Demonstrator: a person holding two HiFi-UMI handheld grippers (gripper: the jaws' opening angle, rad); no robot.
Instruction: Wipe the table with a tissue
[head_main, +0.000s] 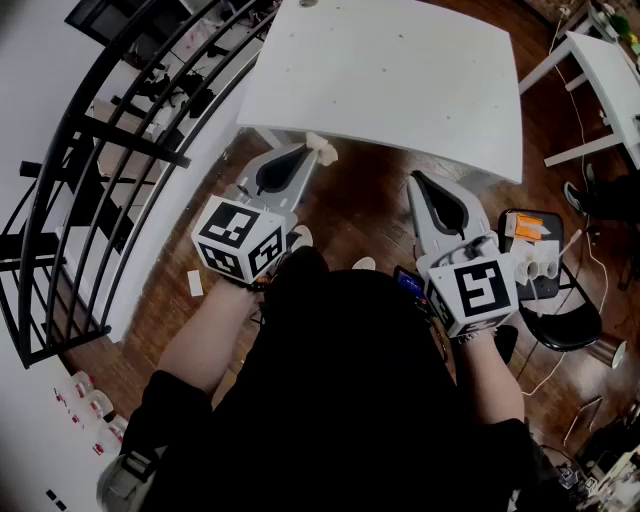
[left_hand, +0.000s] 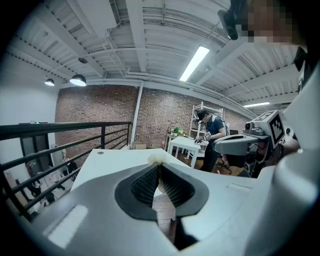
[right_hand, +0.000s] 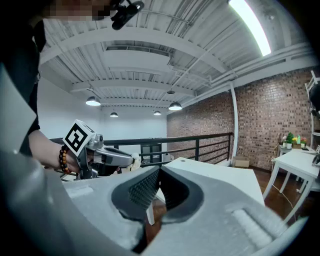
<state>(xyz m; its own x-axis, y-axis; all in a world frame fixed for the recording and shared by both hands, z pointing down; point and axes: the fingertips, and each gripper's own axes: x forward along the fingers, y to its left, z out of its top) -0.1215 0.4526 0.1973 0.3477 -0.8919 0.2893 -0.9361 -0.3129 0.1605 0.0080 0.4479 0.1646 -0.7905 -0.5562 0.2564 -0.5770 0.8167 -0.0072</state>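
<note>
The white table (head_main: 400, 80) stands ahead of me, its top bare. My left gripper (head_main: 306, 148) is shut on a crumpled white tissue (head_main: 323, 150), which sticks out of its tip just short of the table's near edge. From the left gripper view the tissue (left_hand: 159, 159) bulges above the closed jaws, with the table (left_hand: 115, 162) beyond. To the right, over the wooden floor, my right gripper (head_main: 414, 178) is shut with nothing in it. The right gripper view looks along its closed jaws (right_hand: 159, 170) and catches the left gripper (right_hand: 107, 156) holding the tissue (right_hand: 134, 161).
A black railing (head_main: 110, 150) runs along the left. A second white table (head_main: 600, 70) stands at the upper right and a black chair (head_main: 560, 320) at the right. Far off, a person (left_hand: 212, 135) stands at another table.
</note>
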